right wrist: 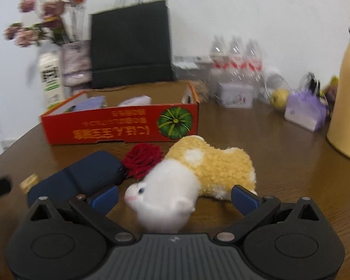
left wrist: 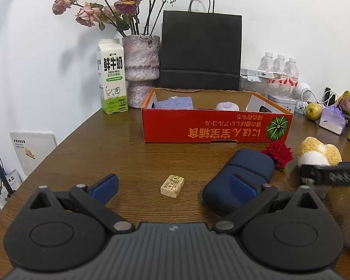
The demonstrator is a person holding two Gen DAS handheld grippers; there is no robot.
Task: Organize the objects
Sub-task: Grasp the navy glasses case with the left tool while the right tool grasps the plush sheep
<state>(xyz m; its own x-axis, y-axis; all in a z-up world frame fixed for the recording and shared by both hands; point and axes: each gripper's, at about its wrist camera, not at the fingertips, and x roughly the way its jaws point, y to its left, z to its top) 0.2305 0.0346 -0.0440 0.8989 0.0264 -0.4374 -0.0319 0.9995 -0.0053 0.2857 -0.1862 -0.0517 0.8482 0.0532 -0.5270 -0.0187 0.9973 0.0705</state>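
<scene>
Standing toward the far edge of the brown table (left wrist: 86, 140): a red cardboard box (left wrist: 212, 126), open on top, with a blue sponge-like pad (left wrist: 175, 102) and a pale fluffy ring (left wrist: 227, 106) inside. Behind the box, against the wall: a black paper bag (left wrist: 200, 49), a vase of dried roses (left wrist: 141, 70) and a milk carton (left wrist: 112, 77) at the far left corner. Near the right edge: a tall yellow bottle (right wrist: 347, 98).

Lying in front of the box: a navy case (left wrist: 240, 175), a plush toy (right wrist: 198, 170) on its side, tan and white, and a red rose head (right wrist: 143, 159) between them, touching the case. Left of the case, well apart: a small beige block (left wrist: 172, 186).

Hovering wide open over the near edge: the left gripper (left wrist: 172, 186), with the block between its fingers, untouched. Also spread wide: the right gripper (right wrist: 175, 193), around the white head of the plush toy, pads not pressing on it.
</scene>
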